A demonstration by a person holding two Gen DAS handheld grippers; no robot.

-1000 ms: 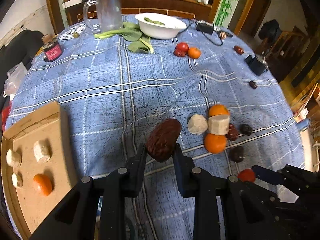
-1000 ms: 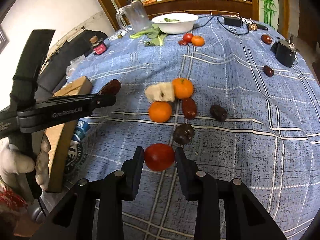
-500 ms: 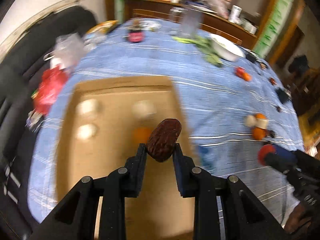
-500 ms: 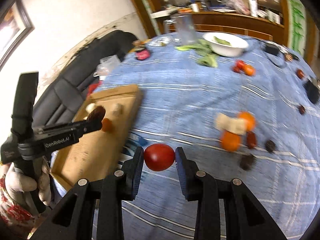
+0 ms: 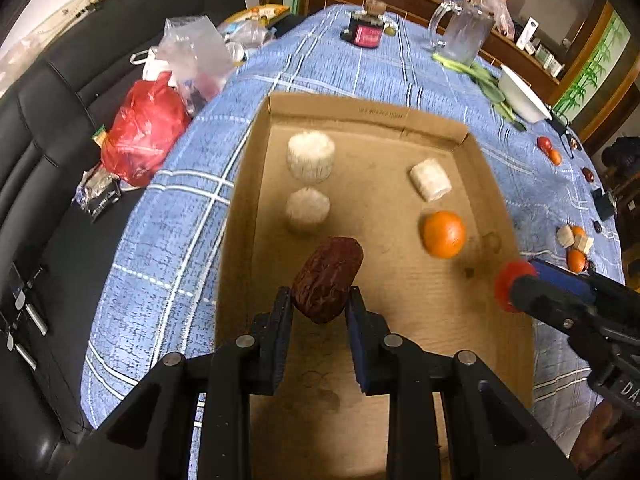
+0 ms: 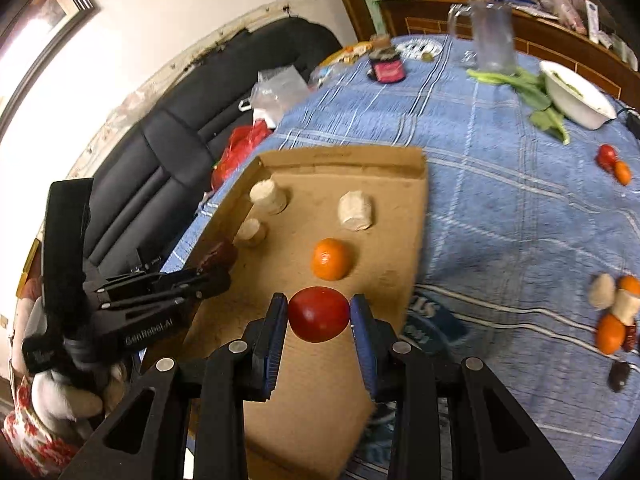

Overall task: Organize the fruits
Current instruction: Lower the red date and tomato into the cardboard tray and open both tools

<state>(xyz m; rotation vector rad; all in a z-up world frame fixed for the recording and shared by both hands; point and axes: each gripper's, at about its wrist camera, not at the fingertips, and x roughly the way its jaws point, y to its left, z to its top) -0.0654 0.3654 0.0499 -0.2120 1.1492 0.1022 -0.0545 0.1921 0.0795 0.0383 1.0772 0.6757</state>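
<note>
Both hand-held grippers hover over the shallow brown cardboard tray [image 5: 436,124]: left hand-held gripper [image 5: 318,312] clamps a wrinkled dark-red date [image 5: 326,278], right hand-held gripper [image 6: 319,316] a round red tomato [image 6: 319,314]. Lower each onto bare cardboard beyond its fingertips before opening, clear of the orange mandarin [image 6: 332,259].

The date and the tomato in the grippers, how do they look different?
The date in the left gripper is dark brown, long and wrinkly; the tomato in the right gripper is bright red, round and smooth. Both are pinched over the cardboard tray.

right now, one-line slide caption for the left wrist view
Left gripper holds a date over the cardboard tray beside an orange.
</note>
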